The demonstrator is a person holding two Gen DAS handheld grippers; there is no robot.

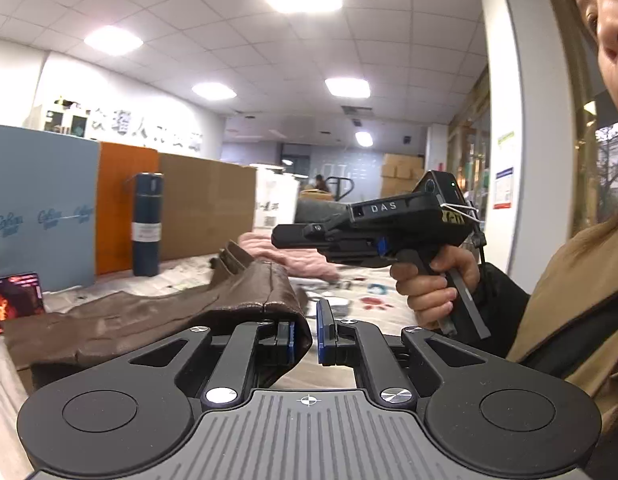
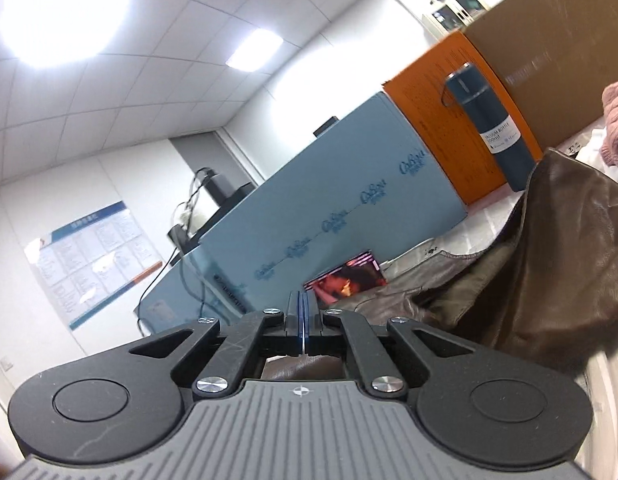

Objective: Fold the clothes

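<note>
A brown leather garment (image 1: 157, 316) lies on the table, one end lifted. My left gripper (image 1: 307, 332) has a small gap between its blue pads, and a fold of the brown leather hangs over the left finger (image 1: 287, 340); whether the pads pinch it is unclear. My right gripper (image 2: 304, 312) is shut with the pads together and nothing visible between them. It also shows in the left wrist view (image 1: 293, 236), held in a hand above the table. The same garment shows in the right wrist view (image 2: 549, 272), bunched to the gripper's right.
A pink fluffy garment (image 1: 285, 256) lies further back on the patterned tablecloth (image 1: 373, 296). A dark blue bottle (image 1: 147, 224) stands by blue, orange (image 1: 121, 208) and cardboard panels. A small picture box (image 1: 15, 298) sits at the left. The person stands at the right.
</note>
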